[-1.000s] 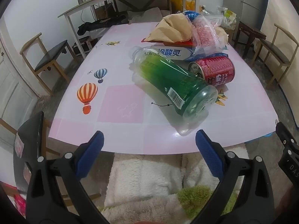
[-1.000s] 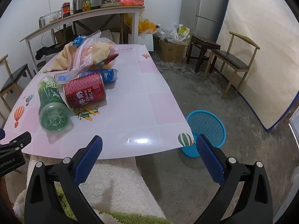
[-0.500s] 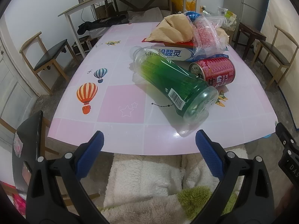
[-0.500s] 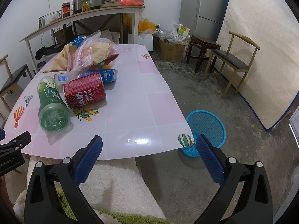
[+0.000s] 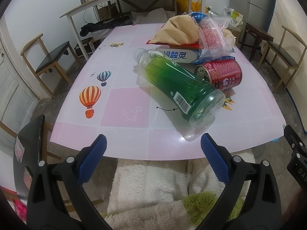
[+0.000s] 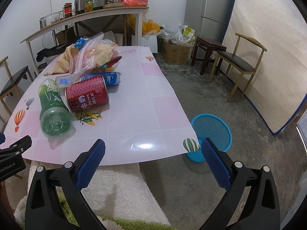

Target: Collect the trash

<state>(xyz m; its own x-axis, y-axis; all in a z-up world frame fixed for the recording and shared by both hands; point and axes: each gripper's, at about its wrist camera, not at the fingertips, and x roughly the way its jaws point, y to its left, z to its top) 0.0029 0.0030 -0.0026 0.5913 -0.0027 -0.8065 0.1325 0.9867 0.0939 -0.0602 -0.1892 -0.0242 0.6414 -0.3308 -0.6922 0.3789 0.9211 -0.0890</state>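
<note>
1. So, both hand-held grippers sit short of the counter's near edge with nothing in them. The left hand-held gripper [image 5: 152, 149] has its blue pads spread wide, and the right hand-held gripper [image 6: 152, 154] is spread just as wide.
2. Trash is heaped toward the far side of the pink counter [image 5: 122, 103]: a green bottle [image 5: 178, 84] on its side with its base toward the cameras, a red can [image 5: 220, 72] touching it, a white-and-blue box [image 5: 178, 55] behind them, and crumpled brown paper [image 5: 178, 30] with a clear plastic bag [image 5: 213, 36] on top.
3. Only the right view shows the blue basket [image 6: 211, 132] on the floor just off the counter's corner. It also shows a fridge [image 6: 214, 5] and a small blue carton [image 6: 111, 77] behind the can [image 6: 87, 95].
4. Only the left view shows the bottle's barcode and the balloon prints up close.
5. Hard to tell: what's under the paper pile, besides a red edge poking out. The bottle's cap end is pale and blurry. White fleece [image 5: 145, 184] fills the bottom of both views, cut off by the frame.
</note>
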